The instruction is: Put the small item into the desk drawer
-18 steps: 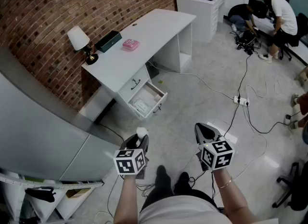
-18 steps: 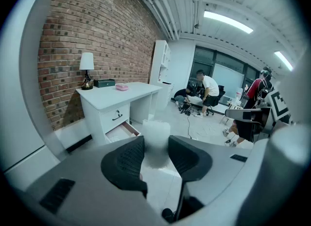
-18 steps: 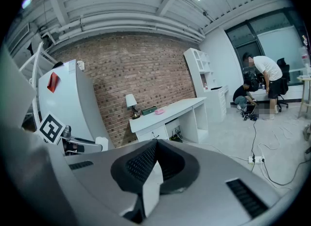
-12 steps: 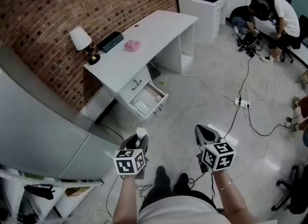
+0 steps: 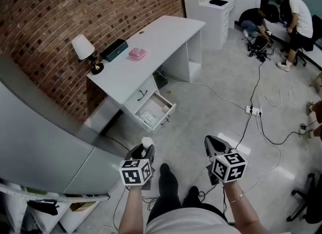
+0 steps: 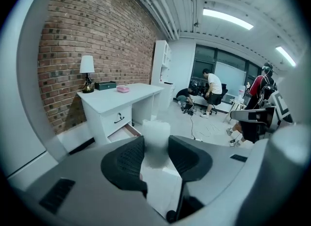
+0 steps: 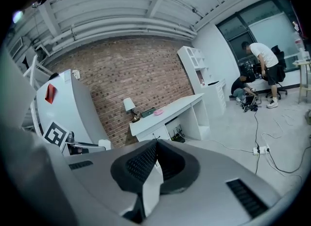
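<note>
Left claw gripped the small item, a pale white piece that stood upright between the two dark pads. In the left gripper view the pads pressed on both its sides, set fairly wide, and its top poked out past their tips. The right claw was beside it at about the same height, its jaws closed together on nothing. Both were held out in front of the person, above the floor.

A brick wall ran along the far side, and the grey floor spread below it. A long white tabletop stood against the wall, with a tall white cabinet beyond its far end. In the far right corner one person stood bending forward beside another who crouched low.

Under the near end of the tabletop the lower drawer was pulled out, and something pale and flat lay inside it; the drawer above it was closed. The small item, raised in the left claw, was well apart from that open drawer, which lay ahead of the claw with bare floor between them.

On the tabletop, a lamp with a white shade stood at the near end. Next came a dark oblong box, then a small pink thing, each apart from the next. A white power strip lay on the floor among black cables.
</note>
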A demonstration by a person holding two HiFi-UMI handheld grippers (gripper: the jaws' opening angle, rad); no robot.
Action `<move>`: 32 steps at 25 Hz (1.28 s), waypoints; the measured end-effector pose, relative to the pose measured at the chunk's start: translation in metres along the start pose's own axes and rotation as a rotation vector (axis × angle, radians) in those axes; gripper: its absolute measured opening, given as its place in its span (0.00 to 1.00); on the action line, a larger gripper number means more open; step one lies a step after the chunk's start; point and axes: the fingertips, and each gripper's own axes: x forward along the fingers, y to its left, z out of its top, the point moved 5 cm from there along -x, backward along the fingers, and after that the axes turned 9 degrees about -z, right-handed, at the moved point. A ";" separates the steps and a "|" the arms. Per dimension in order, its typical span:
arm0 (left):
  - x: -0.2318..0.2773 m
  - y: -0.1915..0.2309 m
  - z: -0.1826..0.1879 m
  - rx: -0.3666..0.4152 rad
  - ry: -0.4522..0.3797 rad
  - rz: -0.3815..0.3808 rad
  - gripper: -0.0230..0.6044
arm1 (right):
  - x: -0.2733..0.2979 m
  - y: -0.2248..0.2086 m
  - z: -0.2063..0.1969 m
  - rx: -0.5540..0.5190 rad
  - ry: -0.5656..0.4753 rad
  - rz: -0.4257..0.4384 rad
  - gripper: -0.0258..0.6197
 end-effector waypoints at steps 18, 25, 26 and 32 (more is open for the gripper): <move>0.139 0.179 0.091 0.000 0.051 -0.097 0.32 | 0.218 0.056 0.045 0.016 0.059 -0.077 0.05; 0.181 0.249 0.125 0.003 0.082 -0.143 0.32 | 0.300 0.093 0.061 0.019 0.087 -0.106 0.05; 0.187 0.256 0.128 0.004 0.086 -0.151 0.32 | 0.309 0.096 0.062 0.019 0.088 -0.110 0.05; 0.213 0.287 0.135 0.010 0.116 -0.192 0.32 | 0.346 0.108 0.066 0.023 0.092 -0.144 0.05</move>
